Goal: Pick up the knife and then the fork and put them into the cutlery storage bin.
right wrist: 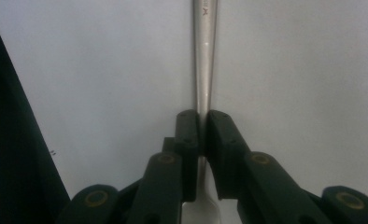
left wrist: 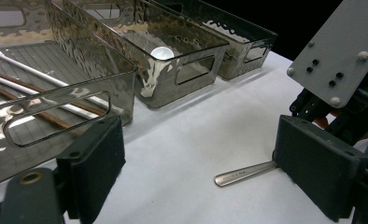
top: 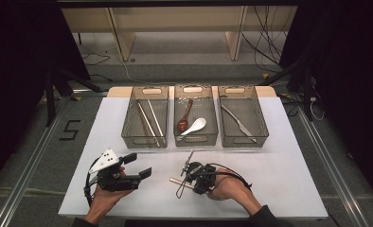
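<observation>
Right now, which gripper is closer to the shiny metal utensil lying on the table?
Right. The right gripper is shut on the metal utensil; the left gripper sits open, off to the utensil's left.

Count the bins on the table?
3, in a row at the table's far edge: left bin with chopsticks, middle bin with two spoons, right bin with a knife. None looks hidden.

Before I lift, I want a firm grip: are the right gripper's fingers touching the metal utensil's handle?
Touching. In the right gripper view, the right gripper has both fingers pressed against the metal utensil handle, no gap either side.
</observation>
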`<state>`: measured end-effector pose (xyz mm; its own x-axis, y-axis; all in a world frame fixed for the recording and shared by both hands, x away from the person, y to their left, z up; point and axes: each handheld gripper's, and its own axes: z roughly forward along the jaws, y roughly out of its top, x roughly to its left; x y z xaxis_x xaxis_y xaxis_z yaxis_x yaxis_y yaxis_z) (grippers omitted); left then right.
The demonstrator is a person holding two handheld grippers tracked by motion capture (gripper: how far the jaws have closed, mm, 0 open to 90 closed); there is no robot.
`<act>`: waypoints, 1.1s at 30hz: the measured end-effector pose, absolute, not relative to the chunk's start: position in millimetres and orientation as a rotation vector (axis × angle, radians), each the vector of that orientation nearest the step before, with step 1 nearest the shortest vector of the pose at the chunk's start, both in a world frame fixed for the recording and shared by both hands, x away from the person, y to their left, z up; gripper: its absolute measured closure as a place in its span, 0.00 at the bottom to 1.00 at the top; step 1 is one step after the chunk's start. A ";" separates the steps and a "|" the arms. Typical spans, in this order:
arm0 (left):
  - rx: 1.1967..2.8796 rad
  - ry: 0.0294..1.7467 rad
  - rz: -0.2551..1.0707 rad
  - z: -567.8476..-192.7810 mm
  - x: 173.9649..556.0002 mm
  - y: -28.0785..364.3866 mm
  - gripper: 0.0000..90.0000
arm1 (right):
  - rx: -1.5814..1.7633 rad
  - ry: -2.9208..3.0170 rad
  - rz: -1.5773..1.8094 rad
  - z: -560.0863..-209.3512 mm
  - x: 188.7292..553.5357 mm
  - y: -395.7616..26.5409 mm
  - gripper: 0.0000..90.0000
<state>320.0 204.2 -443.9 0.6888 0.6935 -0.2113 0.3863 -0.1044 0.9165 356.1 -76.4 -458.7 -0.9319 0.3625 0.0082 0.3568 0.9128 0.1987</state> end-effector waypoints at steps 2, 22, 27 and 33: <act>1.723 0.873 0.324 -443.9 320.0 204.0 0.17 | 0.566 3.043 0.302 -458.7 356.1 -75.7 0.93; 1.721 0.871 0.329 -443.4 319.6 204.3 0.17 | 0.492 3.036 0.277 -454.3 354.6 -77.1 0.94; 1.716 0.874 0.329 -443.4 319.8 204.3 0.17 | 0.511 3.032 0.277 -453.0 355.7 -79.6 0.94; 1.713 0.877 0.328 -443.4 319.7 204.4 0.17 | 0.526 3.028 0.295 -450.6 356.5 -81.4 0.94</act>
<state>319.7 204.4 -443.4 0.6845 0.6968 -0.2142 0.3847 -0.0957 0.9181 356.5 -81.4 -450.6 -0.9406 0.3389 -0.0205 0.3286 0.9238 0.1966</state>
